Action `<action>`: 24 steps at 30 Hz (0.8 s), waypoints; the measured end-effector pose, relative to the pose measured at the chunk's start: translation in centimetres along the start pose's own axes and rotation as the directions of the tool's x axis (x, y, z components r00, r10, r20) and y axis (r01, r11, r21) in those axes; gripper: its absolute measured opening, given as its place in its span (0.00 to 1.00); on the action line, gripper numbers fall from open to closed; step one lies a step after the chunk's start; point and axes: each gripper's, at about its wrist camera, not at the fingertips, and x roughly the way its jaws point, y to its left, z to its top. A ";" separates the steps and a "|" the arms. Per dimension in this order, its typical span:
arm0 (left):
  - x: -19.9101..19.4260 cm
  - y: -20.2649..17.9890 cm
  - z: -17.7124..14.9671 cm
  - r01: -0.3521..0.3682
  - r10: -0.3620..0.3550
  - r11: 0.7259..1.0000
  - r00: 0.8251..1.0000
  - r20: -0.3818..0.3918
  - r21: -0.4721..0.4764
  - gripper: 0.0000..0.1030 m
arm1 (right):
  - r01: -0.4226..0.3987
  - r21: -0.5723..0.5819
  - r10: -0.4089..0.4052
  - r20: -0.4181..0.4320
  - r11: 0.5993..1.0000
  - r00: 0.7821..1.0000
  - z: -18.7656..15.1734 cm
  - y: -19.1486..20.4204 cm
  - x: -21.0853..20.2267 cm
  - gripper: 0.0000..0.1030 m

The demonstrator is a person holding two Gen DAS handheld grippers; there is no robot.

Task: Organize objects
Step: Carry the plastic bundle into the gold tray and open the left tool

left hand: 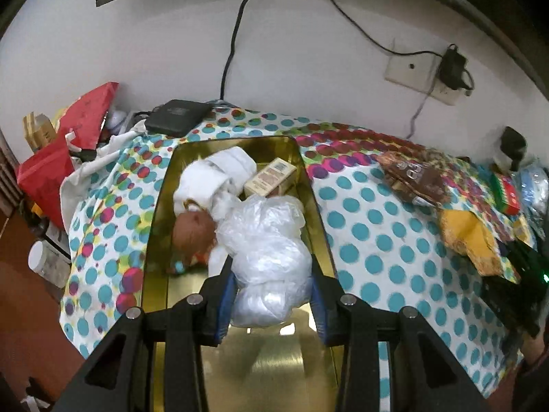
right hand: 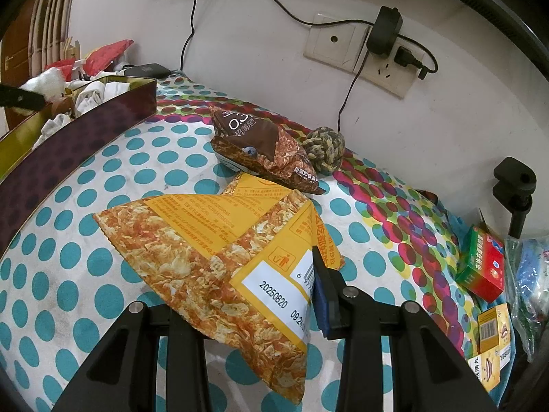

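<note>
Between the left tongs [left hand: 271, 300], clamped over the gold tin [left hand: 156, 226], sits the plastic bag [left hand: 267, 250].

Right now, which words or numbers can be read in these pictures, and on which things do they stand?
"20250820" and "09:2", cut off: white label on the yellow snack bag.
"0.3": brown snack bag.
Fine print on both bags, the green-red box and the small box in the gold tin: too small to read.
</note>
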 end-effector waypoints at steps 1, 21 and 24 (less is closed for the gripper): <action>0.6 0.0 0.4 0.000 0.000 1.000 1.000 -0.012 0.001 0.37 | 0.000 -0.001 0.000 -0.001 1.000 1.000 0.0 0.1 0.0 0.34; 7.0 1.7 4.0 -0.066 0.061 0.997 0.992 -0.113 -0.045 0.39 | -0.015 0.010 0.015 -0.004 1.000 1.000 -0.1 -0.2 0.2 0.34; 7.2 1.5 3.6 -0.027 0.022 0.999 0.991 -0.135 -0.041 0.48 | -0.016 0.011 0.016 -0.004 1.000 1.000 -0.1 -0.2 0.2 0.34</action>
